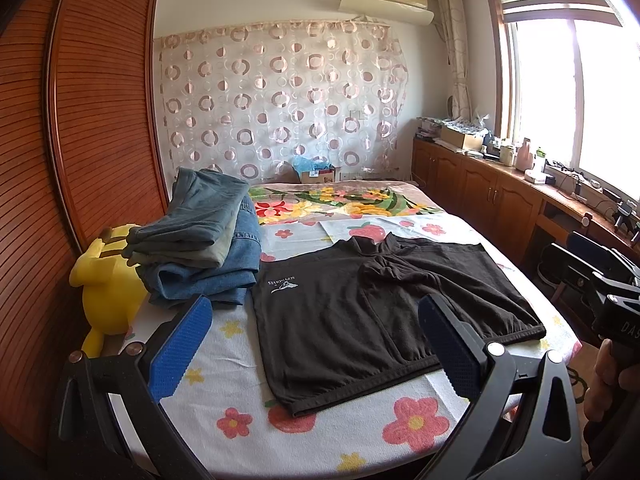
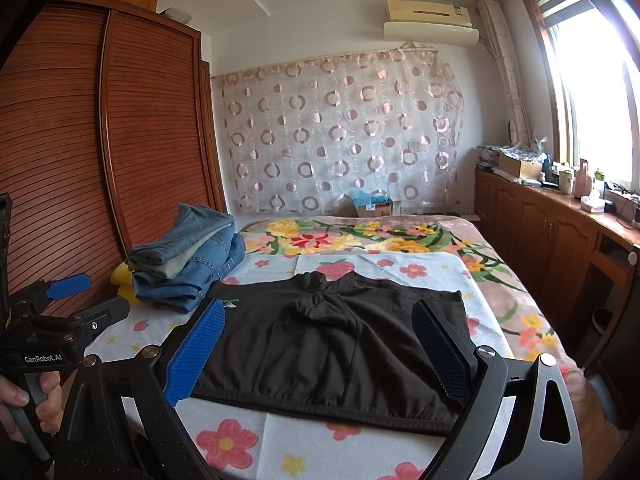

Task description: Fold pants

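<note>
While both my grippers hover over the near edge of the bed (image 1: 224,392), the black pants (image 1: 360,312) lie flat on the flowered sheet in front of me, waistband toward me and the legs already doubled up on the far side, as far as I can judge. My left gripper (image 1: 316,344) has its 2 jaws spread wide and holds nothing. My right gripper (image 2: 320,348) is also spread wide and empty, with the pants between its blue pads (image 2: 196,352) in its view. A stack of folded jeans (image 1: 204,240) sits to the left, just touching the pants at one corner, beside a yellow plush toy (image 1: 108,284). I judge that I am between folds. Next, I think each gripper must go down to 1 corner of the waistband, pinch only the cloth and not the sheet, then lift both sides together.
</note>
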Tool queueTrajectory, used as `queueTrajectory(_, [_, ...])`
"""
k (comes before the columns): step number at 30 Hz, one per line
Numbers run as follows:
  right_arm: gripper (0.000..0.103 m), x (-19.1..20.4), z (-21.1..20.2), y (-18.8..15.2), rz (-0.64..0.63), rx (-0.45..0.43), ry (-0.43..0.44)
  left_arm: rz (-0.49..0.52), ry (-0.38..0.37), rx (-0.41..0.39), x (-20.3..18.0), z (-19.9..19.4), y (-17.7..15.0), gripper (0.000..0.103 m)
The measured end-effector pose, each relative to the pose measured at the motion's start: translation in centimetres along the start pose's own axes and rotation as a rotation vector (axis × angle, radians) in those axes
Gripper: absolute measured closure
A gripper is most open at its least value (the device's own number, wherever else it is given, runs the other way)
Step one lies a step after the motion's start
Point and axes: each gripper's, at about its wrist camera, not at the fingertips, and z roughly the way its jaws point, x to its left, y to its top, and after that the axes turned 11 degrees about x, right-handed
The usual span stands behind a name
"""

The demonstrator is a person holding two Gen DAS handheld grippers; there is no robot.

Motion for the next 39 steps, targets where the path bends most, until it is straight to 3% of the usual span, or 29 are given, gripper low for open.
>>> queueTrajectory(39, [0.008,0.10,-0.29,0.06,0.001,-0.002,0.002,0.001,0.002,-0.005,-0.11,-0.02,-0.19,0.000])
